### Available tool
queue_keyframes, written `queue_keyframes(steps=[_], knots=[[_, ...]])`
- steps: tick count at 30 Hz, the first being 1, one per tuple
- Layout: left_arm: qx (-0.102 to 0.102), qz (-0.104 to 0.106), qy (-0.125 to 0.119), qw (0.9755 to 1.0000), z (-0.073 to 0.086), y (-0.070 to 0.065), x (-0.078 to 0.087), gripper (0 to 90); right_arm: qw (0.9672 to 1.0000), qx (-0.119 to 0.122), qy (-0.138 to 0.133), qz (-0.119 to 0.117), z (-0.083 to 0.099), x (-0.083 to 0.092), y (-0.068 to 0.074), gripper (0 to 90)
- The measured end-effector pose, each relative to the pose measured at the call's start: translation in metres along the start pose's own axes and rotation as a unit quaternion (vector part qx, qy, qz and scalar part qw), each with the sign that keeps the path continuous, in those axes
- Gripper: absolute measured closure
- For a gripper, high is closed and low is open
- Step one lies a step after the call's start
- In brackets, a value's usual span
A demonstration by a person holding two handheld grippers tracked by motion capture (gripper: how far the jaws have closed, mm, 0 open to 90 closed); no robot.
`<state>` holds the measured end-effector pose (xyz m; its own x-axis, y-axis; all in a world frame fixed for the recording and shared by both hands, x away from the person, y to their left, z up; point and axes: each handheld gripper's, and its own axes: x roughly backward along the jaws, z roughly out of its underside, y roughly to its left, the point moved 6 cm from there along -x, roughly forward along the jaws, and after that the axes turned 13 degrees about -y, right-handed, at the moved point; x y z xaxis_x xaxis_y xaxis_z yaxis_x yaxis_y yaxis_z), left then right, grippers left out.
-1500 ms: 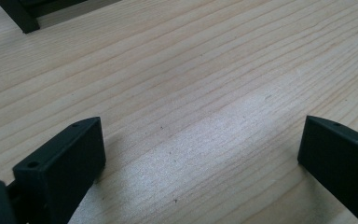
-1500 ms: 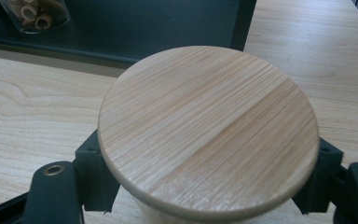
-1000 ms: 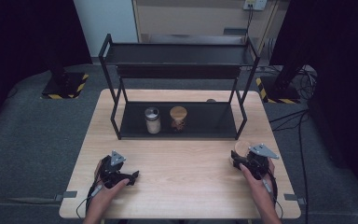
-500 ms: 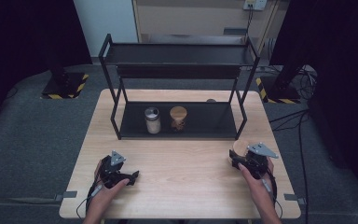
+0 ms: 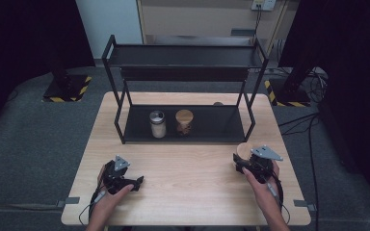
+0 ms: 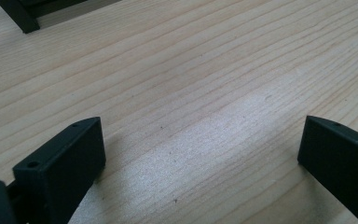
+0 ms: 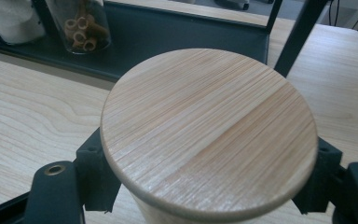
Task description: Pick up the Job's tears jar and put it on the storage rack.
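Observation:
My right gripper (image 5: 241, 161) is at the table's near right, shut on a jar with a round wooden lid (image 5: 243, 150). In the right gripper view the lid (image 7: 209, 130) sits between the two black jaws, which press on the jar's sides below it. My left gripper (image 5: 137, 182) rests low over the near left of the table. The left gripper view shows its jaws wide apart with bare wood between them (image 6: 200, 154). On the lower shelf of the black rack (image 5: 183, 72) stand a metal-lidded jar of white stuff (image 5: 157, 123) and a wooden-lidded jar of pasta (image 5: 184, 121).
The rack spans the back half of the wooden table (image 5: 188, 197); one of its legs (image 7: 303, 32) stands just beyond the held jar. The rack's top shelf (image 5: 183, 55) is bare. Dark floor surrounds the table.

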<state>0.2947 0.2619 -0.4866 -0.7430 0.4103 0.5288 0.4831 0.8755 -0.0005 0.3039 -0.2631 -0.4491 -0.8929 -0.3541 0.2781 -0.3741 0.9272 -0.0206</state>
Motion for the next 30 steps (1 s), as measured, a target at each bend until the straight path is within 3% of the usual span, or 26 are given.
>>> queue_keyframes(steps=[30], knots=[[0.000, 0.000, 0.000, 1.0000, 0.000, 0.000, 0.000, 0.0, 0.9990, 0.028, 0.002, -0.034, -0.027, -0.029, 0.033, 25.8]])
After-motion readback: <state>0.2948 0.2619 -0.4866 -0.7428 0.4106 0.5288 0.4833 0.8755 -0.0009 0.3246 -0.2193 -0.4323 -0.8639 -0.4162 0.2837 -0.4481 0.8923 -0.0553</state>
